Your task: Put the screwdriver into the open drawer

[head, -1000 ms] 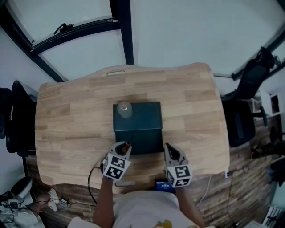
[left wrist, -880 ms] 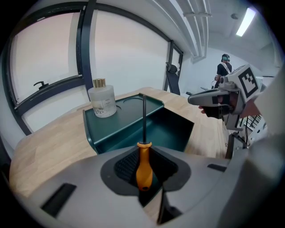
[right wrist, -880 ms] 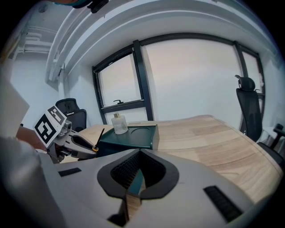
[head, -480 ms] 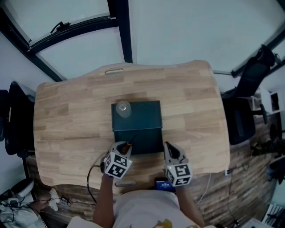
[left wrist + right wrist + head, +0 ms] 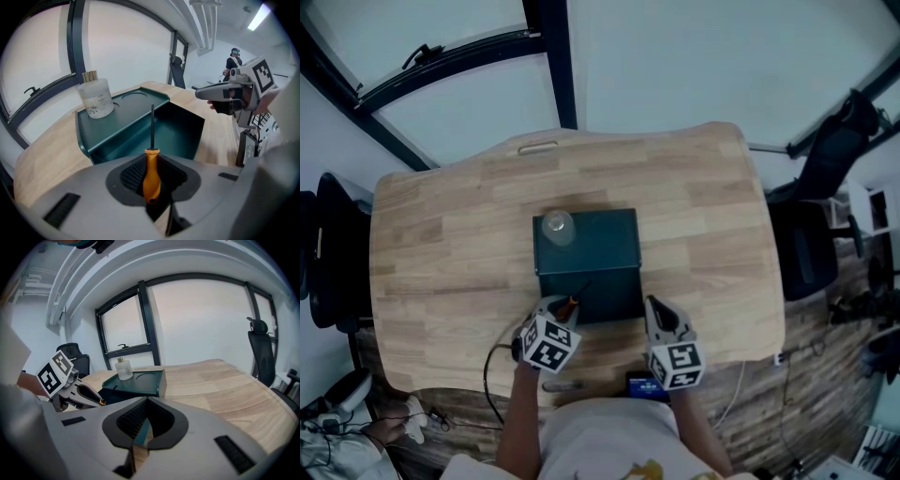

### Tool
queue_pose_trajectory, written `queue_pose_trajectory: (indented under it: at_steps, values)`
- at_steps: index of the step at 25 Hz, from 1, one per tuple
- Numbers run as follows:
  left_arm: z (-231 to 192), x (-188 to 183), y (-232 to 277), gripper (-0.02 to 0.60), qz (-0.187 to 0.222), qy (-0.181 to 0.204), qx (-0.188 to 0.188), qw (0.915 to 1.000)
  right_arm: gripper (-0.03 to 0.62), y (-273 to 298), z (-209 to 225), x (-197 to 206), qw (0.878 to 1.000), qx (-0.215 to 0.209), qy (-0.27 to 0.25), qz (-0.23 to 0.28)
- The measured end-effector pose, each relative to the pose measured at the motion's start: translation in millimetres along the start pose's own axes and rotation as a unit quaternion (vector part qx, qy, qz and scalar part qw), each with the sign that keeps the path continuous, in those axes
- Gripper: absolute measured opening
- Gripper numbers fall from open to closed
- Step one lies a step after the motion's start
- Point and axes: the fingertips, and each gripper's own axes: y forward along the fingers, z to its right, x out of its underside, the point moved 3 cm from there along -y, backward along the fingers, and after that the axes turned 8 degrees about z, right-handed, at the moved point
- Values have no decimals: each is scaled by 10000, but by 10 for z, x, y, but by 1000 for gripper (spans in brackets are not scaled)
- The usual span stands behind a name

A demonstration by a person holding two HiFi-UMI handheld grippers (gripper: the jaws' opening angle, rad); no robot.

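The left hand-held gripper (image 5: pixel 562 309) is out in front on the person's left, jaws pointing forward and clamped on the orange handle of the screwdriver (image 5: pixel 151 174), with the shaft sticking straight out ahead. The right hand-held gripper (image 5: pixel 656 311) sits level beside it, well apart, jaws drawn together to a thin slit with nothing gripped. The left forearm (image 5: pixel 517 417) and right forearm (image 5: pixel 701 427) both reach forward, roughly parallel.
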Motion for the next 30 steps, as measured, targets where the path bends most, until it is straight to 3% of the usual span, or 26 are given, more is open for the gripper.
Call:
queue_pose_trajectory:
  at_steps: [22, 30]
  values:
    - [46, 34, 102, 72, -686, 292, 236, 9969, -2, -7, 51, 24, 10000, 45, 71, 28]
    - [45, 67, 153, 72, -1106, 384, 291, 9927, -2, -1, 54, 28, 10000, 49, 70, 19]
